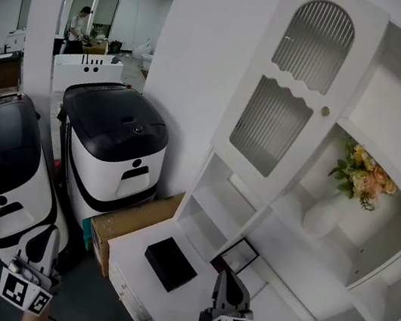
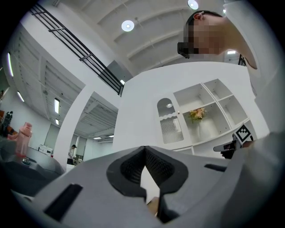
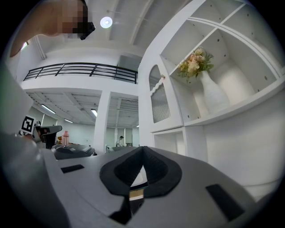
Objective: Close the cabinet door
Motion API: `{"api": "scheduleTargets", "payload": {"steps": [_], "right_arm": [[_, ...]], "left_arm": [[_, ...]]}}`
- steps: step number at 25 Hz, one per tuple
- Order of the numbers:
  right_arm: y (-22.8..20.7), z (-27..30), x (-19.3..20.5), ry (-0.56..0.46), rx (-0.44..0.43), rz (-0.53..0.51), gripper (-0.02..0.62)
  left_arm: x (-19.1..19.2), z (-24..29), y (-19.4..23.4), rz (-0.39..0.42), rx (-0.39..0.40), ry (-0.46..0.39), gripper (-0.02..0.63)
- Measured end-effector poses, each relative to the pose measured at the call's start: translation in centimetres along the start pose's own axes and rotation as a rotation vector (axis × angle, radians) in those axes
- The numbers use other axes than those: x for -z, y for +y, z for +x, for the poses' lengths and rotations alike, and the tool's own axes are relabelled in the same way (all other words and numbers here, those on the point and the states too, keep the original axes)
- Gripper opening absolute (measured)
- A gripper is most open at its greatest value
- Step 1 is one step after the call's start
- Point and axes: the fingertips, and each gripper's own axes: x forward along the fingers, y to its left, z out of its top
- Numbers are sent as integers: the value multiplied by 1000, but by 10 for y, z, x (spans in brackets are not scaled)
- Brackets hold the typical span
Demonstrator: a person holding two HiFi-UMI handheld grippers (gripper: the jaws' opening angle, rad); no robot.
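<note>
The white cabinet door, with two ribbed glass panes and a small knob, stands swung open from the cabinet. It also shows in the left gripper view as the door and in the right gripper view as the door. My right gripper is low over the white counter, below the door and apart from it, shut and empty. At the lower left, well off the cabinet, my left gripper is shut on nothing.
A white vase of flowers stands on the shelf behind the door. A black box and a small frame lie on the counter. A cardboard box and two black-and-white machines stand to the left.
</note>
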Motion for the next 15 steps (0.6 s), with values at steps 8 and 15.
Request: {"api": "scheduleTargets", "payload": {"steps": [8, 15], "right_arm": [[1, -14, 10, 26, 26, 16, 0], [5, -23, 18, 31, 36, 32, 0]], "left_arm": [[8, 1, -10, -31, 50, 24, 6], [9, 0, -18, -32, 91, 29, 6]]}}
